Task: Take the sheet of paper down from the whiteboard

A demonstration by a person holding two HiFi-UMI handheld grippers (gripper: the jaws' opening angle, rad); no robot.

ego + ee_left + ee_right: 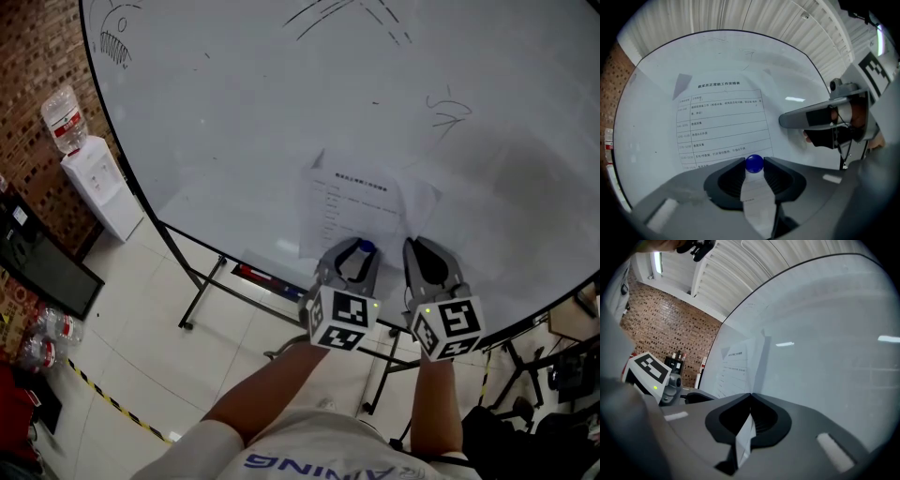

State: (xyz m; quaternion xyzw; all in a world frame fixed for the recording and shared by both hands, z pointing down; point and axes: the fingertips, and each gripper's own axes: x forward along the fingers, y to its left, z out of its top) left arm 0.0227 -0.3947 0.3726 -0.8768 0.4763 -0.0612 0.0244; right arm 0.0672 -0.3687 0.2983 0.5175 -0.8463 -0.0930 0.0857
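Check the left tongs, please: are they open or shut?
Shut on the blue magnet. In the left gripper view the left tongs touch both its sides, at the lower edge of the sheet of paper.

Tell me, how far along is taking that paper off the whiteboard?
Roughly midway. Done: both tools have their grips. In hand: the left tool clamps the blue round magnet pinning the printed white paper sheet, and the right tool pinches the sheet's edge. Left: pull the magnet off and lift the sheet away from the large white whiteboard.
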